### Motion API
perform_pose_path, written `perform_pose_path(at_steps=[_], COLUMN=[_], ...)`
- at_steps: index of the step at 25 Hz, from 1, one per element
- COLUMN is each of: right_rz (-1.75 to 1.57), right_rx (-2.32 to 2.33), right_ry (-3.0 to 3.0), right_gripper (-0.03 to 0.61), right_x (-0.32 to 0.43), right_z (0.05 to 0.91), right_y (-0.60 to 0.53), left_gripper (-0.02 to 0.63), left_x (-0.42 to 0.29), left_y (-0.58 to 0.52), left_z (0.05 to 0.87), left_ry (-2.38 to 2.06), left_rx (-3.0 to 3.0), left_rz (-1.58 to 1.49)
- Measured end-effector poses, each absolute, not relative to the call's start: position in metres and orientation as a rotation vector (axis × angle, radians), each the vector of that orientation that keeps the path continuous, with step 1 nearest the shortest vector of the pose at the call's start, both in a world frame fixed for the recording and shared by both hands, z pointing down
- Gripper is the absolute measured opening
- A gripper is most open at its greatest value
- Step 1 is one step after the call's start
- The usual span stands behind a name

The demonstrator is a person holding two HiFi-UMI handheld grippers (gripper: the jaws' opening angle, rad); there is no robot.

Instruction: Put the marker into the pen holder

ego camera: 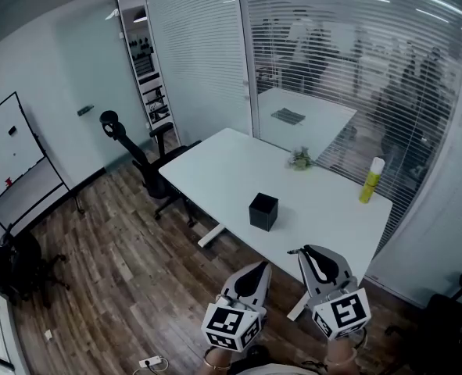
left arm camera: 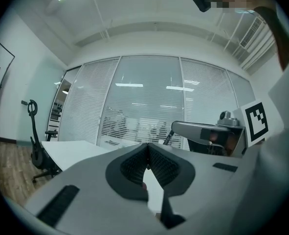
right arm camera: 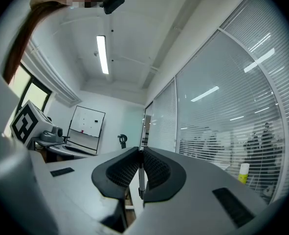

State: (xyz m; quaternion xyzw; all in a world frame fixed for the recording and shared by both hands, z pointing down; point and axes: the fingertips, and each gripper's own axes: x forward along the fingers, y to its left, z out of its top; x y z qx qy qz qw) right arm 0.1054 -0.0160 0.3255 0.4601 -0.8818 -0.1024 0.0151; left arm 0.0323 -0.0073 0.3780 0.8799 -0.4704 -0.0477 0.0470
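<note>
A black cube pen holder (ego camera: pixel 263 212) stands near the front edge of a white table (ego camera: pixel 231 170). Both grippers hang low in the head view, short of the table's near corner and above the wooden floor. My right gripper (ego camera: pixel 309 250) is shut on a thin marker (right arm camera: pixel 141 177), which stands upright between the jaws. The marker's dark end (ego camera: pixel 295 251) sticks out to the left of the jaw tips. My left gripper (ego camera: pixel 259 266) is beside it, its jaws pressed together with nothing held. In the left gripper view the right gripper (left arm camera: pixel 176 126) shows with the marker (left arm camera: pixel 168 137) hanging from it.
On the table's far right stands a yellow bottle (ego camera: pixel 371 180), with a small plant (ego camera: pixel 300 159) behind the holder. A black office chair (ego camera: pixel 148 170) sits at the table's left end. A whiteboard (ego camera: pixel 12 151) stands far left. Glass walls with blinds (ego camera: pixel 356 69) run behind the table.
</note>
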Motion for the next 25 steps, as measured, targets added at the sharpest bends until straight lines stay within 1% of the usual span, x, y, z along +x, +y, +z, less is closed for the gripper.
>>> perform_pose_path(at_steps=[10, 25], right_rz=[-0.337, -0.311], right_rx=[1.51, 1.523], right_ry=[-2.681, -2.655], right_gripper=[0.055, 0.055], right_x=[0.073, 0.058], right_z=[0.321, 0.336], right_y=[-0.041, -0.075], left_gripper=[0.018, 0.018], left_x=[0.01, -0.011], left_y=[-0.034, -0.065], left_z=[0.389, 0.407], left_ry=[-1.321, -1.305], left_rx=[2.732, 2.696], left_rz=[-0.109, -0.092])
